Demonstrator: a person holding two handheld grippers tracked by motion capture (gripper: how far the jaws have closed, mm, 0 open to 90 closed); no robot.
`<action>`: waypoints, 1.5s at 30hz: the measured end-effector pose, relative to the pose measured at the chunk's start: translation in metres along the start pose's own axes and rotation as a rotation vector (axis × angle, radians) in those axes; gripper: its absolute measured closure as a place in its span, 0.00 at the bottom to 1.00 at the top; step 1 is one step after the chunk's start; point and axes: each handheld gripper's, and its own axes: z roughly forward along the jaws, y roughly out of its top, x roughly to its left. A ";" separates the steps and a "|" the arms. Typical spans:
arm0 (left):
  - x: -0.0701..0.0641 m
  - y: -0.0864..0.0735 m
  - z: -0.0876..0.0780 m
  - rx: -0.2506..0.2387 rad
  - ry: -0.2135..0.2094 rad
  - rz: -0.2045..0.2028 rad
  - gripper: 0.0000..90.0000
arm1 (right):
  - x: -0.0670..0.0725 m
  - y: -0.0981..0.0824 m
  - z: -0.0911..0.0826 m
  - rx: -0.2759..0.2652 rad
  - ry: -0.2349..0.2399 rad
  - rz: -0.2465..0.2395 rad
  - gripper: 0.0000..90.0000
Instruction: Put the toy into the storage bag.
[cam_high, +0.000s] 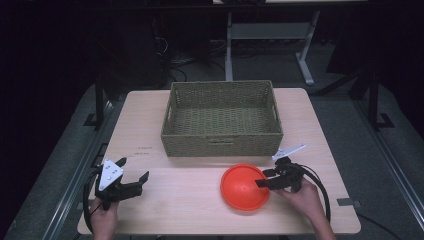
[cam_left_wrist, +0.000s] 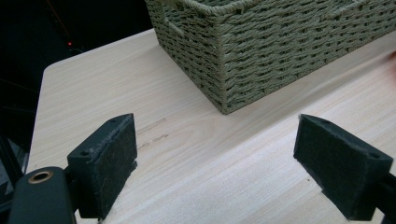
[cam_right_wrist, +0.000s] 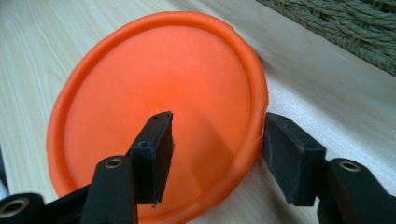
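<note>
Orange plate (cam_high: 244, 187) sitting flat on the tabletop (cam_high: 190, 190), right-hand side, just in front of the basket (cam_high: 222, 119) and not touching it as far as the high view tells. Not lifted yet, looks like.

Right tongs (cam_high: 265, 181) straddling the plate's near-right rim: one jaw over the inside of the dish, the other outside the edge, rim in the gap between. Jaws spread, no pinch so far. In the right gripper view (cam_right_wrist: 215, 158) the outer pad sits right against the rim or very close to it, the inner pad hovering over the orange surface with clear space to the lip. Hard to say whether either pad actually touches.

Left tongs (cam_high: 131, 181) way over on the left of the tabletop, well apart from the plate, jaws wide open, holding nothing. Left gripper view (cam_left_wrist: 215, 168) just looking across bare wood toward the basket's corner (cam_left_wrist: 224, 65).

Basket looks empty from above, woven bottom fully visible.

Progress guess: early days. Approach and lining up on the rim pretty much done; closing on the rim, lifting, carrying over the front wall and dropping into the basket probably all left to do. Assuming the basket is the destination, which seems likely given nothing else around.

Possible snag: thin sloped rim, shallow bite, so could slip or tilt once up.
</note>
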 end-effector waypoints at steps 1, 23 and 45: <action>0.000 0.000 0.000 -0.002 -0.001 -0.004 0.14 | 0.000 0.000 0.001 -0.003 -0.004 0.004 0.50; -0.002 0.001 0.000 -0.001 -0.006 0.005 0.14 | -0.004 -0.004 0.006 0.029 -0.005 -0.002 0.61; -0.002 0.001 -0.001 -0.006 0.005 0.011 0.14 | 0.009 -0.004 -0.030 -0.101 0.017 0.022 0.91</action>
